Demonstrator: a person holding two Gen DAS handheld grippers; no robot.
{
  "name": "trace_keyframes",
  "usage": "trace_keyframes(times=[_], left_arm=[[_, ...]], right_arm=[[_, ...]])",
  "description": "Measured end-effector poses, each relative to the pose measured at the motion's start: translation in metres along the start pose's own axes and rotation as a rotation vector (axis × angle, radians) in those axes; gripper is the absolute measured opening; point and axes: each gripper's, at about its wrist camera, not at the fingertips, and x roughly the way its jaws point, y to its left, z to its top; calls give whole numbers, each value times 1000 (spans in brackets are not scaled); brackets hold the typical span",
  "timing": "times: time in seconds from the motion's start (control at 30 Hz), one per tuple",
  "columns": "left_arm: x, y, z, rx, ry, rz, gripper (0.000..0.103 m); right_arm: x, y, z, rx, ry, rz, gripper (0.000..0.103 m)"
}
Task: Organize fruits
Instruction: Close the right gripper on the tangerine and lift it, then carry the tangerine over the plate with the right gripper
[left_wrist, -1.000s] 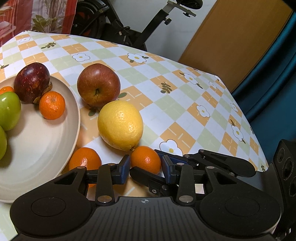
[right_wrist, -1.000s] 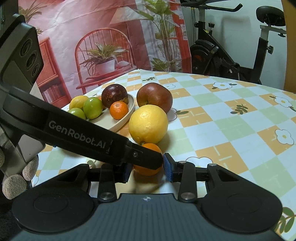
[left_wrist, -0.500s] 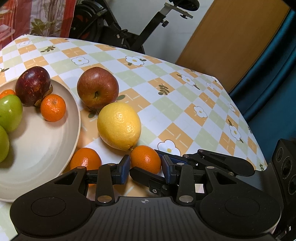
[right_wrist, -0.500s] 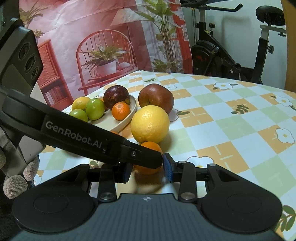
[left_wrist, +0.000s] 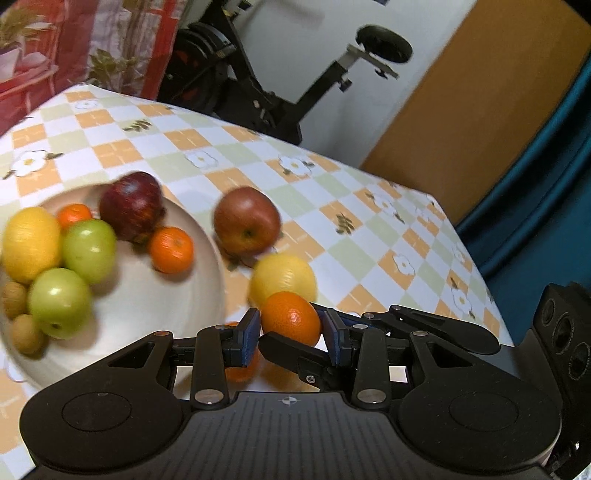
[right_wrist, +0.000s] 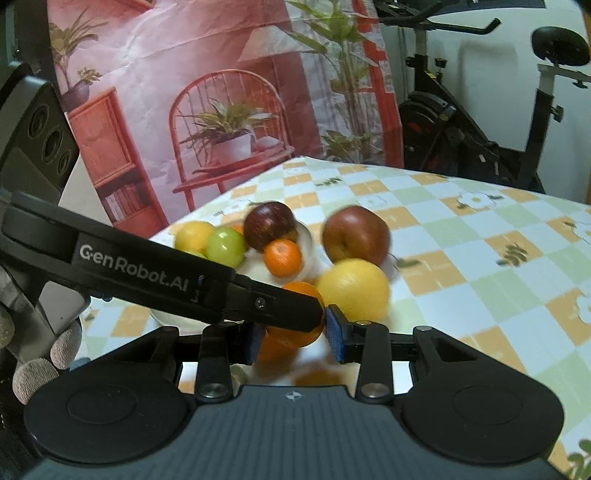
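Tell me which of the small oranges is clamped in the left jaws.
The orange pinched between the left gripper's blue pads, in front of the lemon. The other small oranges lie in the plate or low on the cloth.

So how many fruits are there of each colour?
Orange fruits: 4
Yellow fruits: 2
Green fruits: 2
Red fruits: 2
Brown fruits: 2
Total: 12
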Motion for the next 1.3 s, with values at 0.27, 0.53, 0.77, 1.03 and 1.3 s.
trace_keyframes(times=[0.27,0.53,0.77,1.03,1.3], left_arm=[[-26,35,0,-85,-38,64,39],[-22,63,1,-146,-42,102,39],[-14,75,7,-211,-54,98,39],[-20,74,8,-203,-93,90,39],[-24,79,9,-218,-107,95,39]], right_arm=[[28,31,18,-57,26,66,38],[61,47,19,-92,77,97,38],[80,42,22,-69,86,78,38],[94,35,28,-26,91,41,38],[105,44,34,-72,78,13,38]])
